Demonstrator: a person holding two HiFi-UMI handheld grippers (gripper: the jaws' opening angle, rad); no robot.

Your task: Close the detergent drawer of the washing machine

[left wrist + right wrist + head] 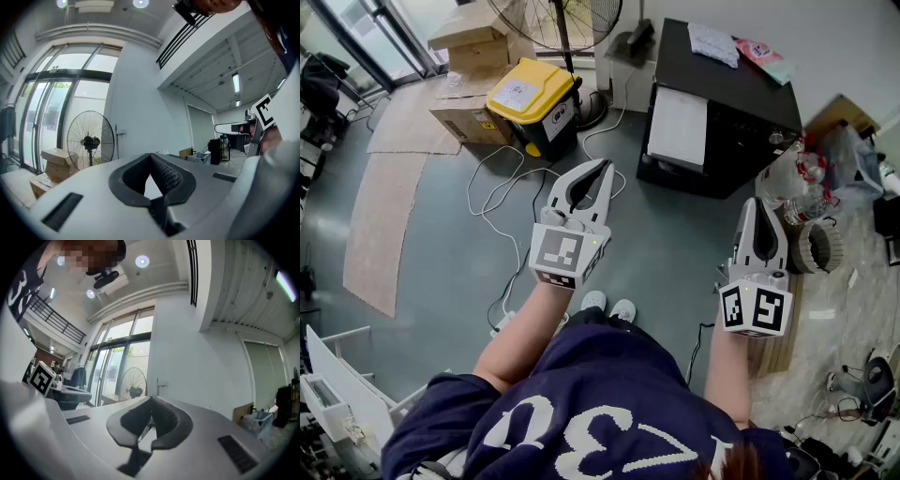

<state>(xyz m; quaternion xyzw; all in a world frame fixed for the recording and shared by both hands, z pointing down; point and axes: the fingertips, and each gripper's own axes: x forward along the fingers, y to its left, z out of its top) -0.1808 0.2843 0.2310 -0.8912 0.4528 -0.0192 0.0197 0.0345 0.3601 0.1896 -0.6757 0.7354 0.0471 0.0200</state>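
A black box-shaped appliance [727,94] with a white panel [677,128] on its near side stands ahead and to the right in the head view; I cannot make out a detergent drawer on it. My left gripper [605,169] is held level in front of me, jaws shut and empty. My right gripper [757,202] is level too, shut on nothing, a little short of the appliance's near right corner. In the left gripper view the shut pads [151,157] point at a white wall. The right gripper view shows its shut pads [151,400] facing the same wall.
A yellow-lidded bin [534,98], cardboard boxes [473,37] and a standing fan [90,140] are at the far left. White cables [502,202] trail over the grey floor. Plastic bottles [806,187] and clutter lie to the right of the appliance.
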